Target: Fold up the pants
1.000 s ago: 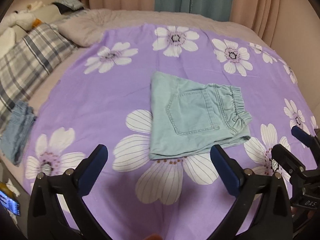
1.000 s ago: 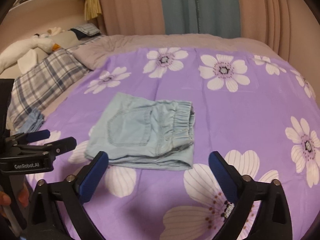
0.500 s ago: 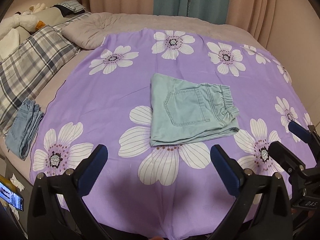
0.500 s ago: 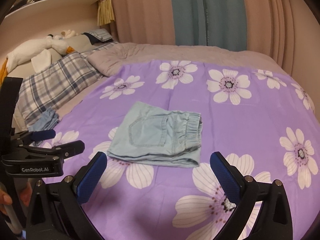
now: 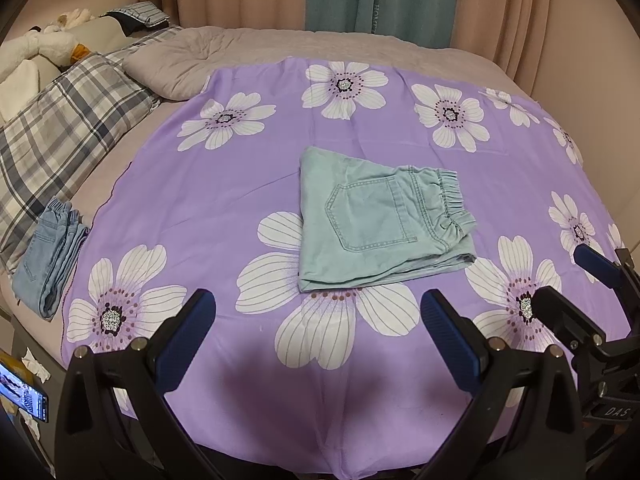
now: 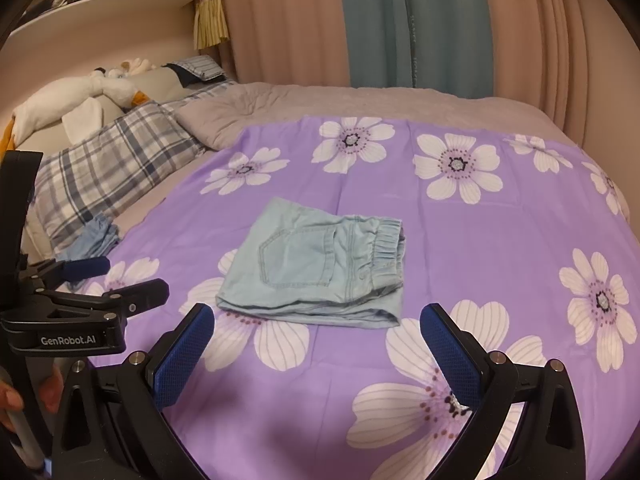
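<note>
We see pale mint-green pants [image 5: 380, 220] on a purple sheet [image 5: 224, 208] printed with white flowers; a grey-and-white plaid pillow [image 5: 60, 140]; light blue jeans [image 5: 48, 256]; pink and teal curtains [image 6: 412, 20]; black grippers with blue fingers [image 5: 452, 344].

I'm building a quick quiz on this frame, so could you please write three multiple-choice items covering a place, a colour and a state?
1. Where do the folded pants lie?
A. on the purple flowered sheet
B. on the plaid pillow
C. on the shelf

2. What colour are they?
A. red
B. light blue-green
C. black

3. How do the left hand-held gripper and right hand-held gripper stand?
A. both shut on cloth
B. one shut, one open
C. both open, holding nothing

Answers: 1 A, the sheet shows all round them; 2 B, pale denim in both views; 3 C, the blue pads stand wide apart above bare sheet.
</note>
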A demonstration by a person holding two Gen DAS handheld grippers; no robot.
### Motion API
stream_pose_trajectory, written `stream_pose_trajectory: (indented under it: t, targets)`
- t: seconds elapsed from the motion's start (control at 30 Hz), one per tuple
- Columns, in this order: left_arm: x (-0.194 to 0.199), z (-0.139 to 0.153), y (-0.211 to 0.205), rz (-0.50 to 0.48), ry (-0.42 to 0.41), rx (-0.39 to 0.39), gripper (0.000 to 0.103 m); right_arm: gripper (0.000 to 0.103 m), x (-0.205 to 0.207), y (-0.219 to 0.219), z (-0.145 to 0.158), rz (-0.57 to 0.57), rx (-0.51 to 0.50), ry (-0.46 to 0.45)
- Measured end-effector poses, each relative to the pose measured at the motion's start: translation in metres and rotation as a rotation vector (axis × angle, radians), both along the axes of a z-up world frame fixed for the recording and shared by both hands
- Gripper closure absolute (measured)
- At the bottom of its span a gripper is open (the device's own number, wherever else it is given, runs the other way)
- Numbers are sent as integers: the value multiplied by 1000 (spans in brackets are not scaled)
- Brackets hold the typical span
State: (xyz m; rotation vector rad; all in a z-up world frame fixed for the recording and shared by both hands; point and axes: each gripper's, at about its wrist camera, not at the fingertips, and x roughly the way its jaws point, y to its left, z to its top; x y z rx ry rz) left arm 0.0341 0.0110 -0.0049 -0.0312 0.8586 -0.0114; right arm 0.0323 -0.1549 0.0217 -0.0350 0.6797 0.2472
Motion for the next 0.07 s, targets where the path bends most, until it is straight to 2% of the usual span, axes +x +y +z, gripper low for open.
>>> stream_pose_trajectory:
  t: [0.07]
  targets:
    - [0,0,0,-1,2,3,1,1,0,0,0,0,-1,-2]
